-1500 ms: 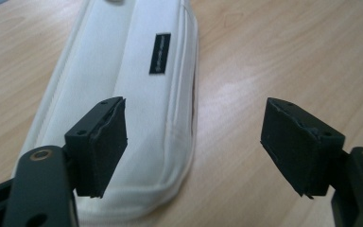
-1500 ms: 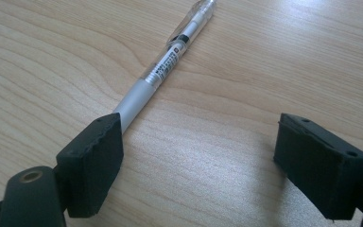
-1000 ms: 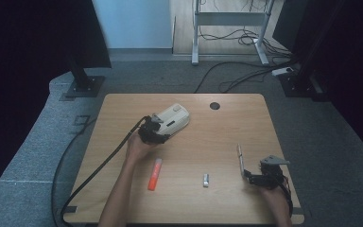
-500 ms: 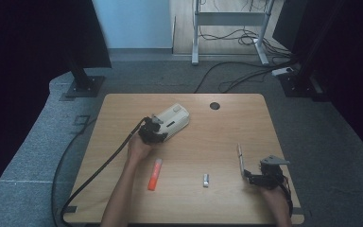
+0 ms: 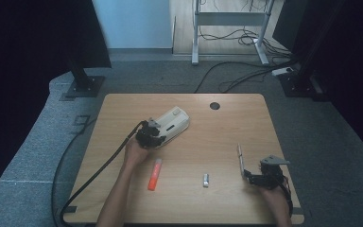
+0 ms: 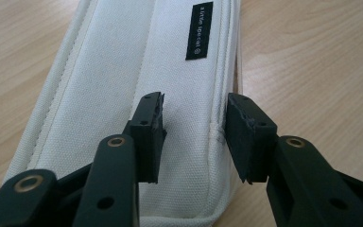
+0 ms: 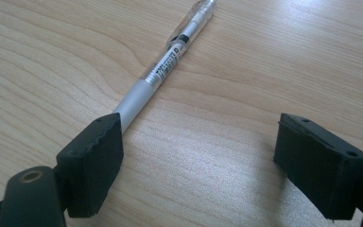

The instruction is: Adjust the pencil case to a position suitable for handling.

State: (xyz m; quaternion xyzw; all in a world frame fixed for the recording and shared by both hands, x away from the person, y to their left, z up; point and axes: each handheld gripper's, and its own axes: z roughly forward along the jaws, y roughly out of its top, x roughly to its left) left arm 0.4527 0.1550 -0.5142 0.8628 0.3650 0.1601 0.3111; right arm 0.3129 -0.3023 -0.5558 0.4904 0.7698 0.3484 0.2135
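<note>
Pen (image 7: 170, 56) tip behind jaw, perhaps touching

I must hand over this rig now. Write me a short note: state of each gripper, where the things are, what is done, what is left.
Left gripper: its fingers have just been closing over the near end of the white pencil case; whether they pinch the fabric I cannot tell.
Right gripper: open, resting at the table's right front; the pen lies beside one of its fingers, not gripped.
Orange marker and small silver item lie loose on the table near the front.
Done: nothing is in the case.
Left: probably opening the case and putting the items in.
</note>
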